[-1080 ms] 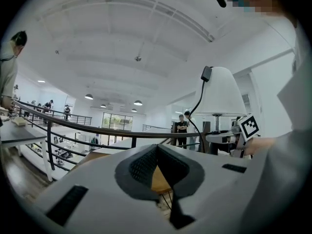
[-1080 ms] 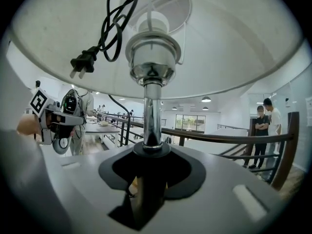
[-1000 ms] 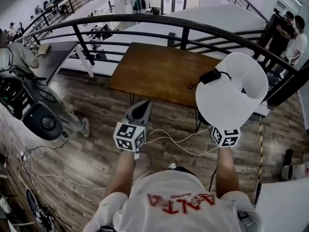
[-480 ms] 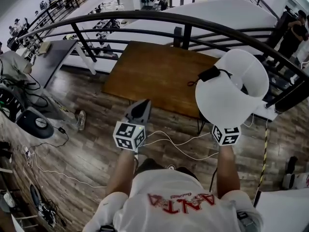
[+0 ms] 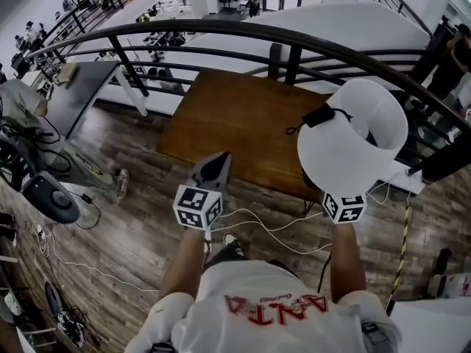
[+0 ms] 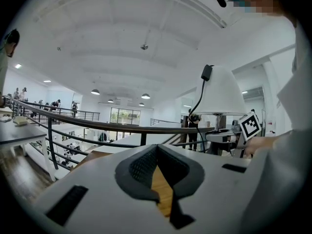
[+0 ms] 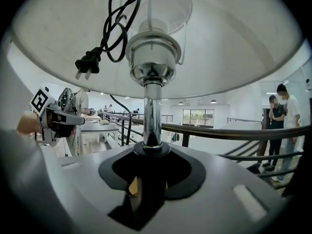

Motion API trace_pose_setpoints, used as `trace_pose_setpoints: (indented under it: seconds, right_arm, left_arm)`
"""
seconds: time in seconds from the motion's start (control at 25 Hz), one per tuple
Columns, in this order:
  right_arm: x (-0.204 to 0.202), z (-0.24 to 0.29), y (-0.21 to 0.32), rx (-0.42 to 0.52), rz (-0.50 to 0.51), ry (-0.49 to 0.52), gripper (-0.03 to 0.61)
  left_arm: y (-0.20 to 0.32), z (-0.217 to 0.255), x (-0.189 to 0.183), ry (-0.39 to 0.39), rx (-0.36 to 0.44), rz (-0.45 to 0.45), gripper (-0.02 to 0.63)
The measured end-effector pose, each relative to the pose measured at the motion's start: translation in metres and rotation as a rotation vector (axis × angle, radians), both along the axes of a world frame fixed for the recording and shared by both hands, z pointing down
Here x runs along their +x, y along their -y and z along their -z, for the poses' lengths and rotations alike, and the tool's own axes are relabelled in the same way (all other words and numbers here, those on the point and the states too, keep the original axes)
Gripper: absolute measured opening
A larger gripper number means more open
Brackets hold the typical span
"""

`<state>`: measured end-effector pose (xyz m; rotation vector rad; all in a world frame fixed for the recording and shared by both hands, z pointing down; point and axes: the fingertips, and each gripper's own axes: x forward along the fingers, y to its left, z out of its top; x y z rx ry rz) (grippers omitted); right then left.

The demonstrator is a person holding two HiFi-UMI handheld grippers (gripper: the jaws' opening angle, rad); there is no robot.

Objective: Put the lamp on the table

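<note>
Table (image 5: 235, 123) nearer, lamp (image 5: 353, 145) apparently in right gripper (image 7: 146, 179)

Wooden table (image 5: 235, 116) by black railing (image 5: 221, 29), white lamp (image 5: 346, 153) above right tool (image 5: 344, 207) near its edge, left tool (image 5: 213, 165) alongside

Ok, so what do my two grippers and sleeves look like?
The left gripper and right gripper have pale grey bodies with dark jaw pads. Each carries a white cube with black square markers. You wear a white short-sleeved T-shirt with red lettering.
</note>
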<state>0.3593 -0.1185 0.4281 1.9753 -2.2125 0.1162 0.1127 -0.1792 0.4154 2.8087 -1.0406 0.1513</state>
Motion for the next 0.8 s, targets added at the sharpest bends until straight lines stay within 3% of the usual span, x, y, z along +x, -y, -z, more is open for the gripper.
trace_pose_setpoints:
  seconds: [0.48,0.8]
  right_arm:
    - [-0.054,0.010,0.112,0.015,0.023,0.001,0.124]
    - [-0.099,-0.007,0.170,-0.001,0.074,0.023,0.124]
  left_arm:
    - [0.100,0.010,-0.065,-0.013,0.021,0.047,0.009]
    - [0.138,-0.003,-0.100,-0.017,-0.004,0.078,0.009]
